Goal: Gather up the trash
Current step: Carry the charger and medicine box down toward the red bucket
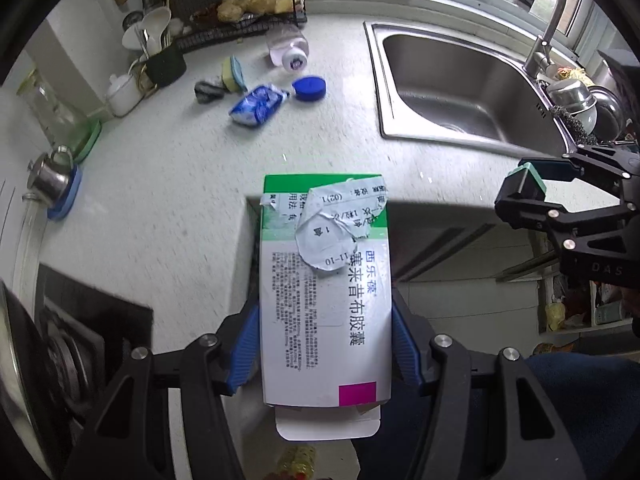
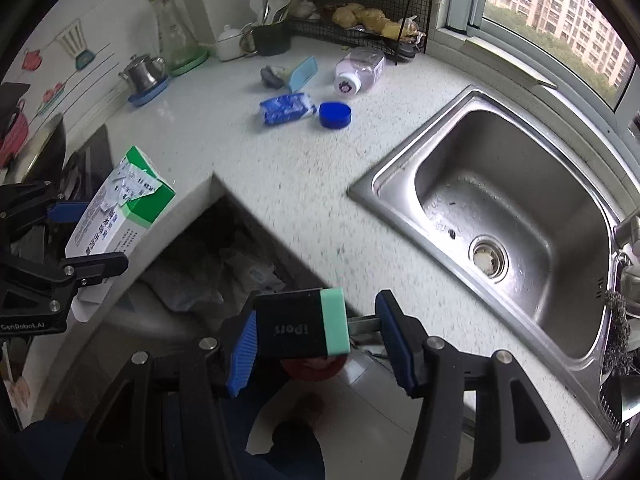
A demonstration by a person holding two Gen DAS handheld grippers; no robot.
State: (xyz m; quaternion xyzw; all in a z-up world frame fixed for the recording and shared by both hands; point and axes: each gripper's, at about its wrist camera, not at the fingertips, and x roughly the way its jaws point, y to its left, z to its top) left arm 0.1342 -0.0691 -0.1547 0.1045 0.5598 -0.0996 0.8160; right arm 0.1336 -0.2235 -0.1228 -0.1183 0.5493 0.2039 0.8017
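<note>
left wrist view: left gripper clamps a white-and-green medicine box between its blue pads, over the countertop edge; the torn label's print is only partly legible, "11-10". right gripper carries a black box with mint end, marked "ipors"; contact on its right pad is unclear. its lower part is hidden. a blue wrapper, blue lid and toppled bottle lie near the sink.

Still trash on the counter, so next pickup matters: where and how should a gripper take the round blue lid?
The blue lid lies flat on the counter, apart from the blue packet beside it. Probably best: come straight down from above and close the fingers across its rim, since the low round wall gives two opposite sides.
</note>
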